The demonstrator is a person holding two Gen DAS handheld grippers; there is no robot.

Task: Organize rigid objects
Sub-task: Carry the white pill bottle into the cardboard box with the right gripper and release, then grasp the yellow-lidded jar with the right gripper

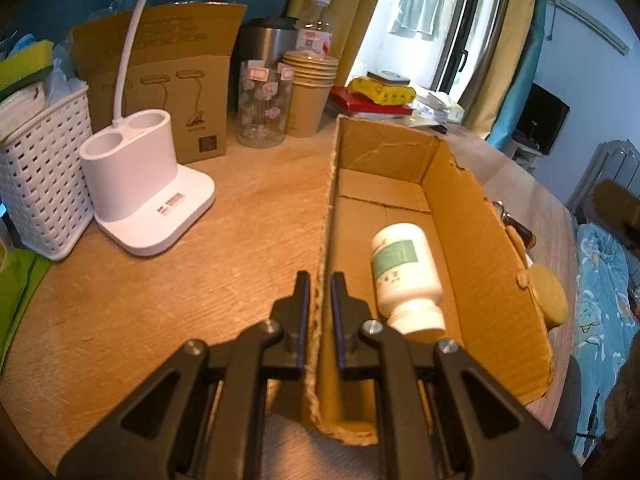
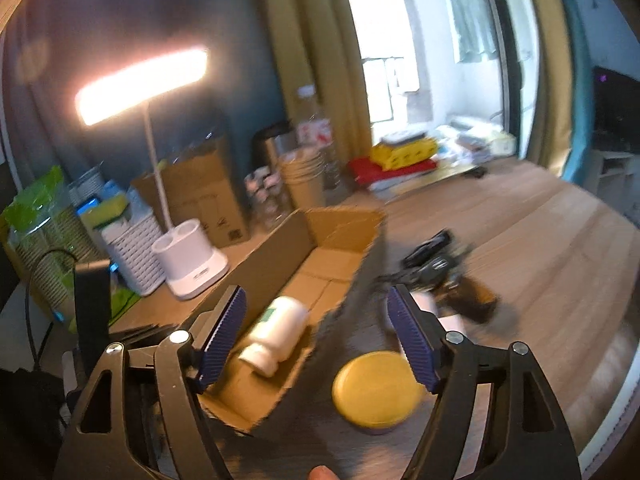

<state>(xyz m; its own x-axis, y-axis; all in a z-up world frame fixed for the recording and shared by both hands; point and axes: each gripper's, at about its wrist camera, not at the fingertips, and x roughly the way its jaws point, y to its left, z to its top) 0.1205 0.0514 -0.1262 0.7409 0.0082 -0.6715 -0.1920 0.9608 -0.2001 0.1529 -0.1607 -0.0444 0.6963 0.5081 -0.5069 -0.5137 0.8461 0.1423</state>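
While I scan left to right, these are my reads:
left gripper (image 1: 320,312): clamped tight on the cardboard box (image 1: 472,216) left wall, pitched down, steadying it.
white bottle (image 1: 404,276): inside box, on its side, long axis along the box, cap toward me; just right of left fingers.
right gripper (image 2: 316,344): jaws wide, nothing held, straddling the box's right wall.
yellow tin (image 2: 378,388): on table outside that wall, between right fingers, nearest; I judge it next.

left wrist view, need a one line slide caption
Left gripper clamps the cardboard box wall; a white bottle lies inside.
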